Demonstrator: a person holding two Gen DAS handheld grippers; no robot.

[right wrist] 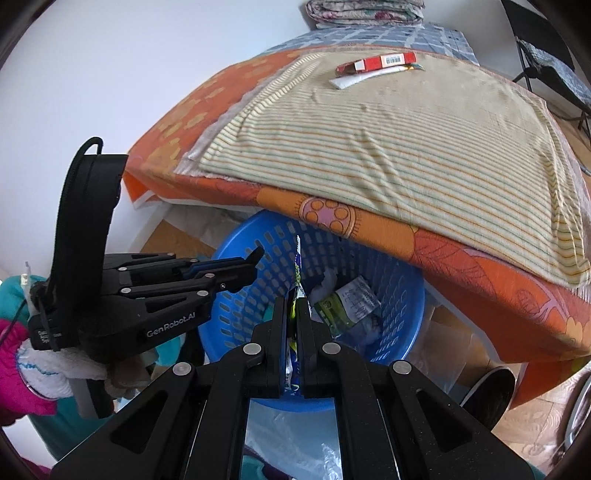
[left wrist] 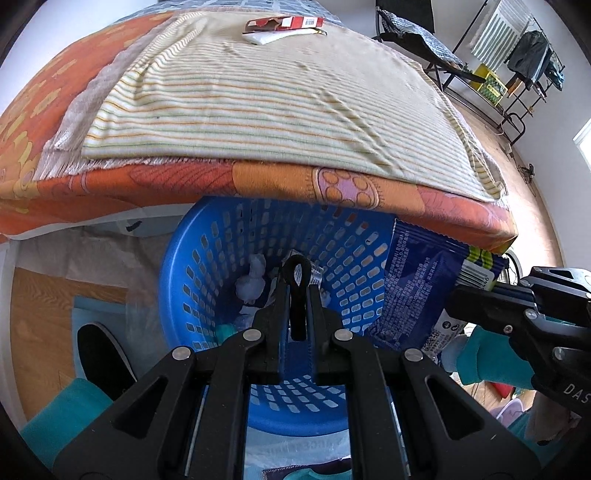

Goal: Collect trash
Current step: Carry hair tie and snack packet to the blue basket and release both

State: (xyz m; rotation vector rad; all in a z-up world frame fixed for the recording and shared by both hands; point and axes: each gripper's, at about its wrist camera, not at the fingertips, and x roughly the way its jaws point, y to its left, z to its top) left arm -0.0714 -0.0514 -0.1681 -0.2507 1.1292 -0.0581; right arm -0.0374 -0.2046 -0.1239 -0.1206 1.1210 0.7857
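The blue laundry basket (left wrist: 177,280) already holds crumpled tissues (left wrist: 251,282) and a wrapper (right wrist: 347,304). Over it, the right gripper (right wrist: 292,306) clenches a blue snack bag (left wrist: 417,288); the left gripper (left wrist: 297,291) pinches a black loop (left wrist: 297,269). Beyond the basket, on the striped blanket (left wrist: 258,110), a red box (left wrist: 291,23) and a white tube (left wrist: 273,36) remain.

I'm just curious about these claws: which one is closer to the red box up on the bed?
Neither clearly. Left gripper and right gripper both hang over the blue basket, side by side, far from the red box.
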